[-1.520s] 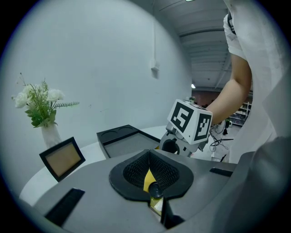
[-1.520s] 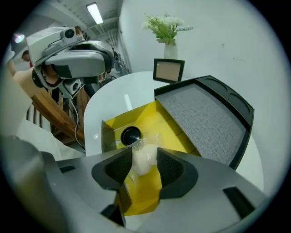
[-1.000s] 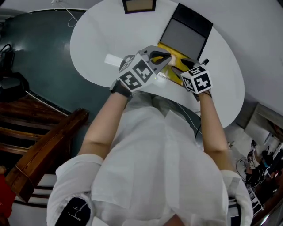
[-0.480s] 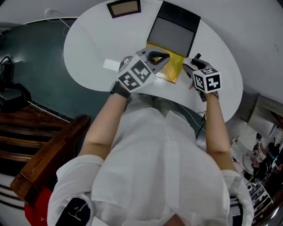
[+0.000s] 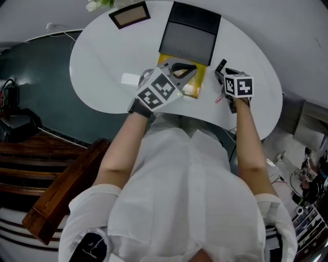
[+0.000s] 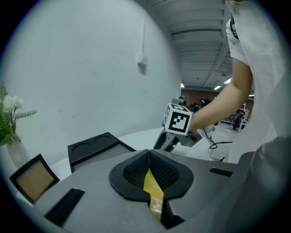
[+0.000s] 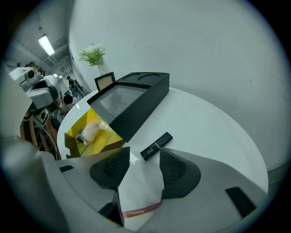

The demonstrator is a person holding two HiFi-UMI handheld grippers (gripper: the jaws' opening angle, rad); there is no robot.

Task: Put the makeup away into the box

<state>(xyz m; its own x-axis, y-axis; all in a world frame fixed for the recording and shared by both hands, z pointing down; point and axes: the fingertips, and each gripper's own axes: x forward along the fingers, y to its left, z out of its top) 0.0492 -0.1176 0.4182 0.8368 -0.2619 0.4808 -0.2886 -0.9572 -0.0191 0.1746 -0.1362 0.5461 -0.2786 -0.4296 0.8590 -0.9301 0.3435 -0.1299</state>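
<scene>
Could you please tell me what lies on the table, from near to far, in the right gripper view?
Pink stick → black tube → black case → frame → flowers.

The white, rounded worktop (image 5: 102, 61) carries a black case (image 5: 189, 33) at top centre, a yellow box (image 5: 199, 84) just below it (the two touch), a small frame (image 5: 129, 14) upper left, and a black lipstick tube (image 5: 220, 65) right of centre.

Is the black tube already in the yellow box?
No, the black tube lies on the white table outside the yellow box.
</scene>
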